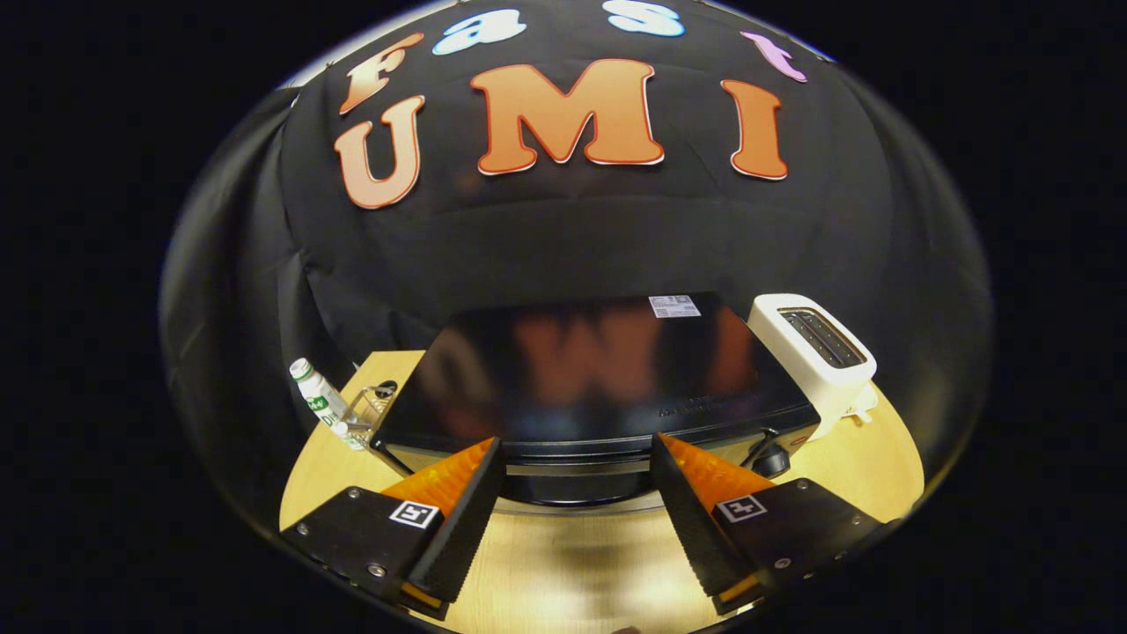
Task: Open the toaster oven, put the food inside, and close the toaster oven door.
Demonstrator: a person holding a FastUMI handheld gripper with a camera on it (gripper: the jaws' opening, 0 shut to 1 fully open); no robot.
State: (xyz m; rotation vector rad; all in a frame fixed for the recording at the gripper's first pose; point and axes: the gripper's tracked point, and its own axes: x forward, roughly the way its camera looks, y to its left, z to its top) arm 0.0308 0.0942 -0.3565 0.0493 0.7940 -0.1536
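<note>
The gripper is wide open and holds nothing; its 2 orange wedge-shaped fingers have ribbed black pads. Just ahead of them, on the pale wooden table, stands the glossy black boxy toaster oven. Beside it is a white toaster with 2 slots.

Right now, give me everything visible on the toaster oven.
The toaster oven is a black box with a glossy top that mirrors the wall behind it, and a small white sticker near its back right corner. A silver strip runs along the upper front edge, with a dark knob at the front right. It sits upright on the wooden table, door apparently closed, with a white toaster close at its right. The open tool is just short of its front, fingers apart, touching nothing.
</note>
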